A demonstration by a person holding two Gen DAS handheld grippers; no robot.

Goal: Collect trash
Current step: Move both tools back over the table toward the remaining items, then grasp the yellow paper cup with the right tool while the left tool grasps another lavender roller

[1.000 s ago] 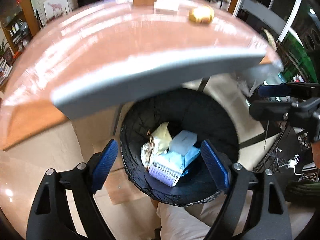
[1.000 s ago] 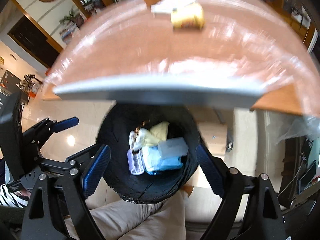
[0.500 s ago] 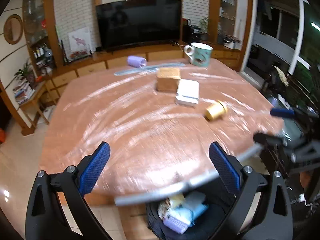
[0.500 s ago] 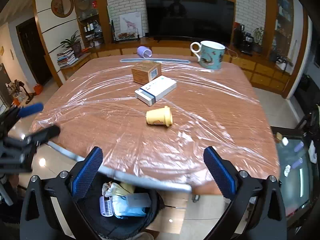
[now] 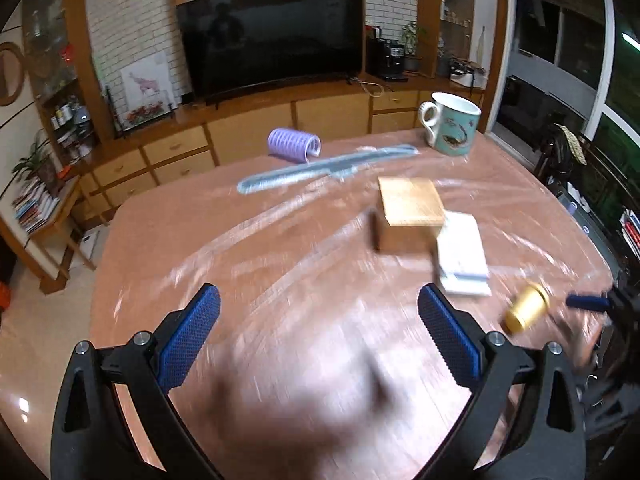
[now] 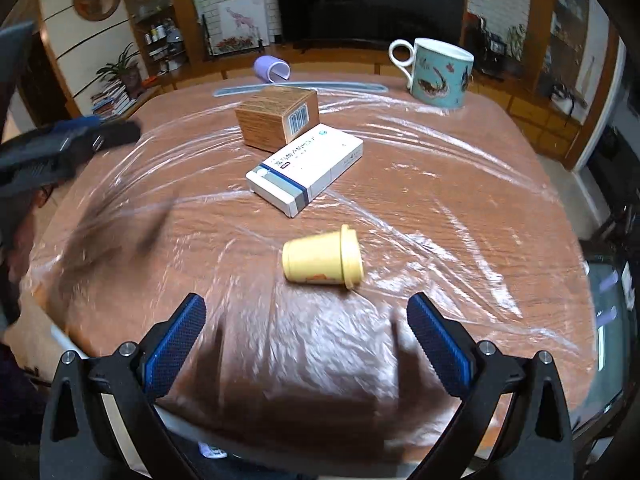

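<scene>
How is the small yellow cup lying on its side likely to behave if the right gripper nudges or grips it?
The yellow cup lies on its side on the plastic-wrapped table, so a nudge would probably roll it, curving since it tapers. It looks small and thin-walled, likely light. The right gripper, jaws open, should span it, though a hard squeeze might dent it.

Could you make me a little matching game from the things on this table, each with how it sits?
Things:
1. mug
2. yellow cup
3. white box
4. purple roller

States:
A. lying on its side, nearest the right tool
B. upright, handle to the left
C. lying at the far edge
D. flat, beside the brown box

Pairs: 1-B, 2-A, 3-D, 4-C
</scene>
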